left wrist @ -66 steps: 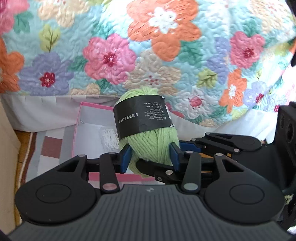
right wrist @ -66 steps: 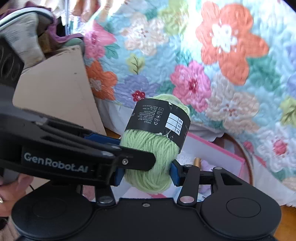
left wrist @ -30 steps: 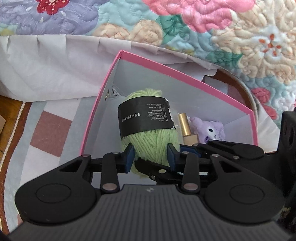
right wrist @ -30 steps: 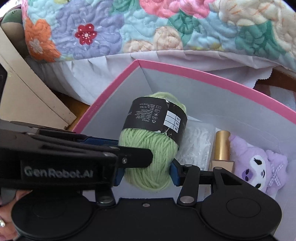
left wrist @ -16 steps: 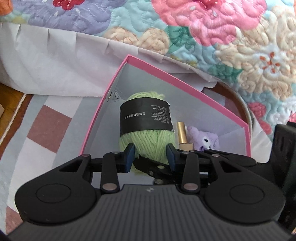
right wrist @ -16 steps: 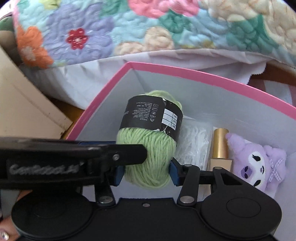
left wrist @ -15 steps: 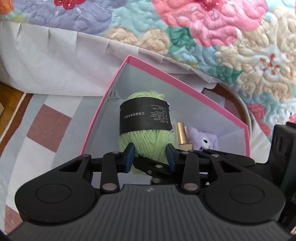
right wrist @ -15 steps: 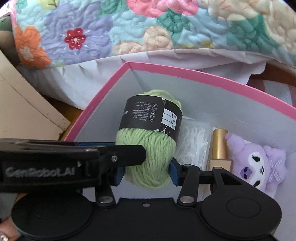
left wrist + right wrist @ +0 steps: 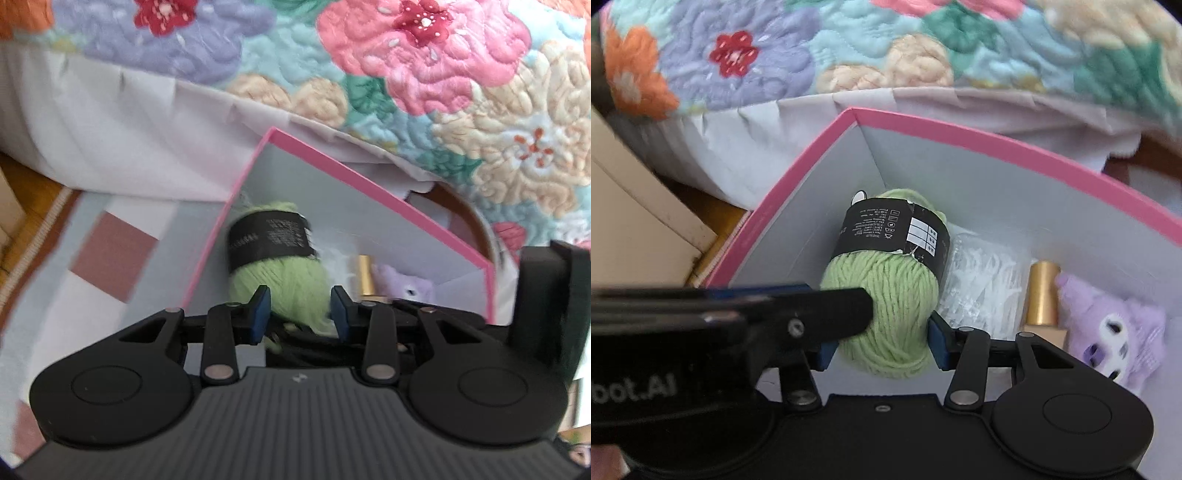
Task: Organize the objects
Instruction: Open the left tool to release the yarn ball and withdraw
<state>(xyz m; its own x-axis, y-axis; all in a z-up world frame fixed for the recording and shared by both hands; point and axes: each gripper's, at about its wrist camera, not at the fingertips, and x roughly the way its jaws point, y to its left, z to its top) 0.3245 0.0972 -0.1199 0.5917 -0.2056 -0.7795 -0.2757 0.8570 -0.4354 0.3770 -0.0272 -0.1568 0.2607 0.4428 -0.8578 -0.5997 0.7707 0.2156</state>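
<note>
A green yarn ball (image 9: 277, 280) (image 9: 886, 295) with a black paper band lies in the near left corner of a pink-rimmed box (image 9: 332, 166) (image 9: 997, 140). My left gripper (image 9: 300, 310) has its blue pads against the ball's sides, shut on it. One of its black fingers (image 9: 812, 310) reaches in from the left across the ball in the right wrist view. My right gripper (image 9: 881, 352) also clasps the ball's lower end. Its jaws are beginning to open, with the pads still touching the yarn.
Inside the box, right of the yarn, lie a clear bag of white pieces (image 9: 982, 280), a gold tube (image 9: 1041, 291) and a purple plush toy (image 9: 1115, 325). A flowered quilt (image 9: 886, 48) hangs behind. A cardboard box (image 9: 635, 221) stands left, and a checked rug (image 9: 110, 258) lies underneath.
The yarn ball has come down from in front of the quilt into the box's left corner, both grippers with it. The left wrist view has since shifted slightly and is blurred.
</note>
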